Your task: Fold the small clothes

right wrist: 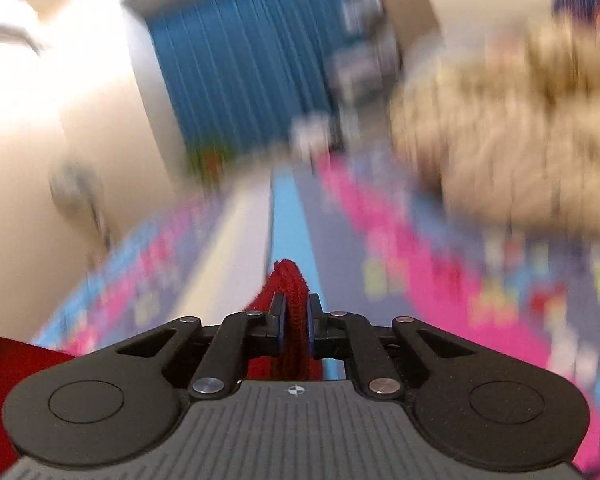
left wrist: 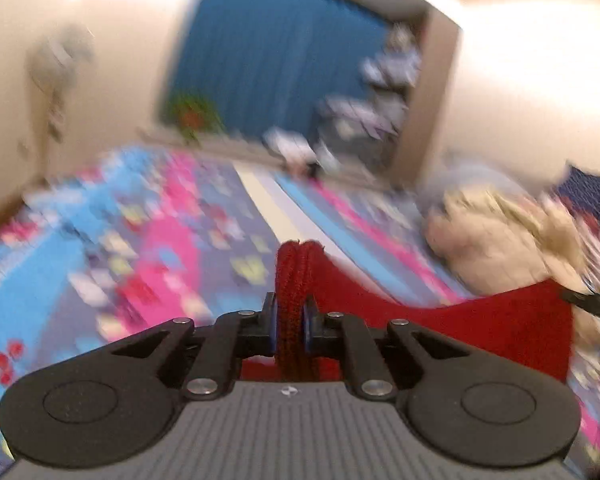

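Observation:
A red knitted garment [left wrist: 480, 324] hangs stretched between my two grippers above a bed. My left gripper [left wrist: 290, 312] is shut on one ribbed edge of it, which sticks up between the fingers. The cloth spreads to the right toward my right gripper, whose black tip shows at the right edge [left wrist: 592, 304]. In the right wrist view my right gripper [right wrist: 296, 312] is shut on another bunched edge of the red garment [right wrist: 290, 284]; more red cloth shows at the lower left [right wrist: 8, 372]. Both views are motion-blurred.
A bedspread [left wrist: 100, 248] patterned in pink, blue and grey lies below. A beige heap of cloth [left wrist: 500, 236] sits on the right; it also shows in the right wrist view [right wrist: 520, 132]. A blue curtain [left wrist: 268, 48] and cream walls are behind.

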Available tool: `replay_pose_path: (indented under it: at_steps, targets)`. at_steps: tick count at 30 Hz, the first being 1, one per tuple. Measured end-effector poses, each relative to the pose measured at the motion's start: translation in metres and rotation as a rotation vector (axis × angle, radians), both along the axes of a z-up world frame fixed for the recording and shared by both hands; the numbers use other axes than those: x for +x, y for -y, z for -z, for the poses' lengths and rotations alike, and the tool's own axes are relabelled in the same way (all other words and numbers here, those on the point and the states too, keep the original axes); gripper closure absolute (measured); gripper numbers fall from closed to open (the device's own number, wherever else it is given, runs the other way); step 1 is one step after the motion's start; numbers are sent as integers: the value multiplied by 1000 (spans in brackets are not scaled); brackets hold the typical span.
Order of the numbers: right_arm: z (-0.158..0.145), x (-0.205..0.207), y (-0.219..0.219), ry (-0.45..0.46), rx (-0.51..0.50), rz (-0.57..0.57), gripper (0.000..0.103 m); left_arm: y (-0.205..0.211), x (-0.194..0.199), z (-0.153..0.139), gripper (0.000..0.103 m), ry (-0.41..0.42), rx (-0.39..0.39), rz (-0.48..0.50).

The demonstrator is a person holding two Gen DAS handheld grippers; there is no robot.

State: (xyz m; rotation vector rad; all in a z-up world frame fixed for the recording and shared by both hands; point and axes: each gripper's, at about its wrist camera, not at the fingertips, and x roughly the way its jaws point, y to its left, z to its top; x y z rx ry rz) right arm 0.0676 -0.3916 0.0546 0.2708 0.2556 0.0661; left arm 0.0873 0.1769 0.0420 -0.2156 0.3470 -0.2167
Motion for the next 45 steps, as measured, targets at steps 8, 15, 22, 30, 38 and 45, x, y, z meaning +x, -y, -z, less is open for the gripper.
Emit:
replay_pose_path:
  at_steps: [8,15,22,30,38,45]
  targets:
    - [54,91,-29,-266,-149,10,93,10,63,69,91,-326,161,-95]
    - [52,103,-43,-232,-151,45,93,-6,67,60,91,-243,103,-121]
    - [94,140,-19,-505,-64,98,82,-9,83,97,79,-505,101,-118]
    - [61,76,11,-455,143,88,50,-29,30,53,37,-495,-122,-81]
    - [77,16,-20,-684,81,-141,43,-11,-31,87,25,-786,-148,23]
    - [84,-8,-22,-677,52,-110,69,-7,-62,88,76,-740,-137,24]
